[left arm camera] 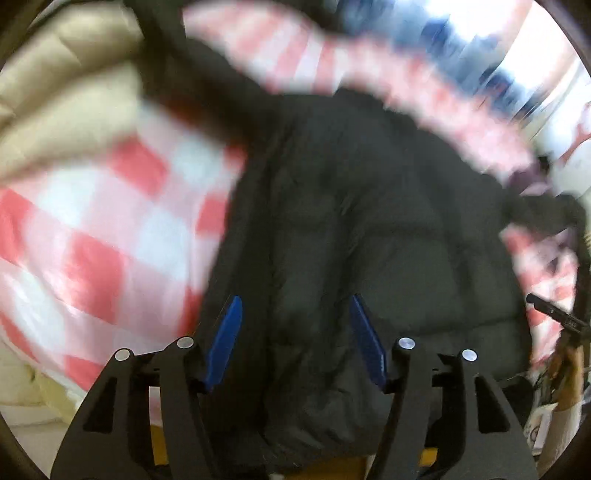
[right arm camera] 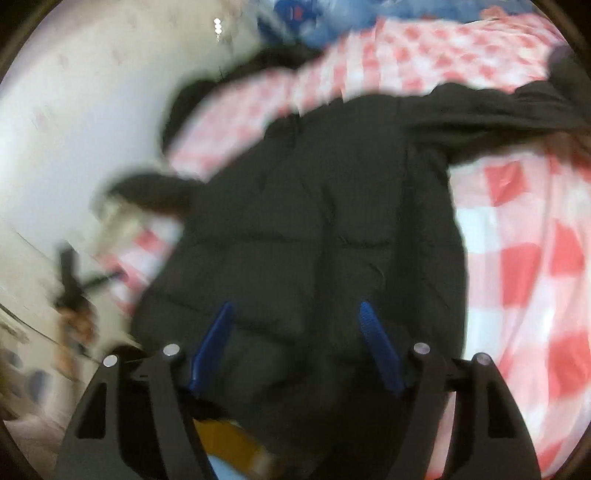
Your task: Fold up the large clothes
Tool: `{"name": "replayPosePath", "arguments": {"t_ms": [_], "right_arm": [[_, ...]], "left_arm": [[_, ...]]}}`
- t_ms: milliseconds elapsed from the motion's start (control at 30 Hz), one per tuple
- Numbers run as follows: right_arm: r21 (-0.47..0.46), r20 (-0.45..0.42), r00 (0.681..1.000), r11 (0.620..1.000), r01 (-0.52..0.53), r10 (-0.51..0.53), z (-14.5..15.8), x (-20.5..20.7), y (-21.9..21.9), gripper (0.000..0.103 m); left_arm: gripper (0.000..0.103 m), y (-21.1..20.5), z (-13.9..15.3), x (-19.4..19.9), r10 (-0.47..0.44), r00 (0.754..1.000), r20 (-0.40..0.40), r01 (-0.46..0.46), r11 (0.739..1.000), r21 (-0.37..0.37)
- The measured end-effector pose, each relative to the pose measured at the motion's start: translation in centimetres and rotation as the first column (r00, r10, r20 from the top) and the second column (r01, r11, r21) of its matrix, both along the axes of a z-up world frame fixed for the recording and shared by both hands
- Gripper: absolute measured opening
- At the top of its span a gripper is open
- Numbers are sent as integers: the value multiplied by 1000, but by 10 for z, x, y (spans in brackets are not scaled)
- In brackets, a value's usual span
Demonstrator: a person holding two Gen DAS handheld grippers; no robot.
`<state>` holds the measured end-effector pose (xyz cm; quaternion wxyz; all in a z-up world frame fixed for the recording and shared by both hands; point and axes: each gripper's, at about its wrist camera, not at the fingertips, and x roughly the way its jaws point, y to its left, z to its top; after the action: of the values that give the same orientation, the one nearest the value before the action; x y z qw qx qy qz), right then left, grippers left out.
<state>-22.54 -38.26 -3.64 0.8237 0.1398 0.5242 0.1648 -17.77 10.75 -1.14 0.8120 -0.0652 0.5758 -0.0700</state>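
A black quilted puffer jacket [left arm camera: 369, 221] lies spread on a red-and-white checked sheet [left arm camera: 92, 229]. In the left wrist view my left gripper [left arm camera: 295, 306] hangs above the jacket's lower part, its blue pads apart with nothing pinched between them. In the right wrist view the same jacket [right arm camera: 314, 221] fills the middle, one sleeve [right arm camera: 498, 110] stretched out to the upper right. My right gripper [right arm camera: 295, 314] hovers over the jacket's near edge, jaws spread, no cloth gripped. Both views are blurred.
A beige padded garment [left arm camera: 66, 92] lies at the upper left of the left wrist view. Blue cloth [right arm camera: 325, 22] sits at the top of the right wrist view. The other gripper's dark body [left arm camera: 557, 314] shows at the right edge. A white wall [right arm camera: 74, 129] stands left.
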Motion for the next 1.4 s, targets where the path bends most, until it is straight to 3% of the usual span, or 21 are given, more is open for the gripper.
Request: {"name": "replayPosePath", "arguments": {"t_ms": [67,100,133,200,267,300,367,467,600,733,800,867,1000,1133,1167,1200,1300,1400], "right_arm": [[27,-123,992,1000,-13,16,-42,11,-3,69],[70,-114,993,998,0,8,-42,9,-10,69],[131,-96,995,991,22,-9,-35,6,-21,69],[229,10,999,973,37,-40,-8,0,-46,69],[216,132,983,972,95,-125,25,-8,-81,78],[191,208,953,965,181,-220,46,-7,-112,83],[218,274,897,931,293,-347,64,-6,-158,85],[337,312,721,782,524,-618,76,1,-254,87],[433,301,576,647,628,-760,82,19,-337,87],[498,247,478,533,684,-843,79,36,-397,87],[509,227,457,505,697,-860,75,43,-412,87],[493,213,444,488,720,-870,68,56,-423,87],[481,244,441,503,718,-864,59,62,-427,87],[427,283,449,530,733,-848,61,67,-425,86],[417,287,452,535,735,-845,61,69,-425,77],[389,291,456,539,747,-841,62,72,-426,52],[361,312,459,551,753,-832,68,77,-425,11],[370,357,447,564,738,-820,84,76,-414,9]], "left_arm": [[58,-5,-37,10,-2,992,-123,9,999,51],[57,-4,-34,10,1,993,-117,5,999,50],[57,-4,-24,10,4,996,-89,1,998,57],[58,-11,9,10,0,999,42,-3,996,88],[68,-31,46,19,-31,982,189,10,994,110],[73,-41,57,24,-31,969,243,4,994,109],[84,-64,72,37,-12,935,354,-20,996,85],[84,-105,70,61,17,896,443,-38,999,37],[84,-153,47,93,70,889,452,-43,997,-71],[84,-189,33,104,35,875,483,-14,999,-46],[84,-194,16,119,26,871,491,-12,999,-31],[84,-198,-3,133,35,882,471,-18,999,-41],[85,-190,-25,148,93,921,379,-58,993,-104],[88,-189,-27,146,94,921,378,-59,993,-103],[88,-189,-29,146,92,921,380,-57,993,-101],[88,-190,-30,145,90,920,382,-56,993,-100],[88,-189,-30,142,92,917,389,-60,994,-95],[88,-184,-29,141,113,915,388,-75,991,-112]]}}
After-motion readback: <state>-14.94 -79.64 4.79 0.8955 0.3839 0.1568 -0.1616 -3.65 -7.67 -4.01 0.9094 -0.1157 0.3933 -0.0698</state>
